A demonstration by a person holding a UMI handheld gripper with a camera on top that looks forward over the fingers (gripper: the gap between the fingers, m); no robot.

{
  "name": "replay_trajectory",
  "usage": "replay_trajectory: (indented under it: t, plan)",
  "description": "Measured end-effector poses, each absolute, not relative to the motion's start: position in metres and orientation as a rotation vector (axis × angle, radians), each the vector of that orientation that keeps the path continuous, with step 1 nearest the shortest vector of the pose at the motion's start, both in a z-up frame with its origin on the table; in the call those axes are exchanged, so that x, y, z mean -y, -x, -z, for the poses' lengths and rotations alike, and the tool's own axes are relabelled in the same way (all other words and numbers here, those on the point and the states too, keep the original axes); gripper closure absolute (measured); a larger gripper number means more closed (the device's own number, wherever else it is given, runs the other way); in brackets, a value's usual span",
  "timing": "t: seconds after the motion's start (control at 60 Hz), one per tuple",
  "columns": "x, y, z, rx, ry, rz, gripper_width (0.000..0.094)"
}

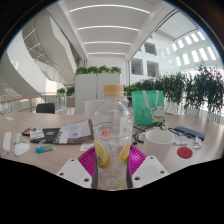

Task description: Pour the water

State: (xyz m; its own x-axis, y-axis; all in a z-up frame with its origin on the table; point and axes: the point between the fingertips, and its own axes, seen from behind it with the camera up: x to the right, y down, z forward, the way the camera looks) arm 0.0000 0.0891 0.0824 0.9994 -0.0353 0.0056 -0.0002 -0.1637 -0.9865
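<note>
While upright, the bottle [113, 135] stands gripped between the tool's [112, 158] pads.

A green bag [148, 105] stands at the far right of the table [62, 150], with a white bowl [160, 145] nearer and a pink round object [184, 153] to its right. At left lie a magazine [72, 131] and small white items [20, 148]. Hedge planters [97, 72] line the far side.
</note>
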Motion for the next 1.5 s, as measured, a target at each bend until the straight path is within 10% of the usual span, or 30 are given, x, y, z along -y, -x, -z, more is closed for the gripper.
replay_trajectory:
  t: [0.367,0.75,1.15,1.333,1.5]
  plan:
    - [-0.124,0.017,-0.136,-0.678,1.766,-0.839,0.0619]
    - [-0.127,-0.005,-0.198,-1.561,1.098,-1.975,0.0621]
    - [-0.131,0.000,-0.210,-1.553,1.105,-1.960,0.0618]
    - [-0.128,-0.008,-0.299,-0.791,1.541,-1.435,0.0619]
    - [-0.121,-0.138,-0.382,-0.271,1.460,-0.557,0.0593]
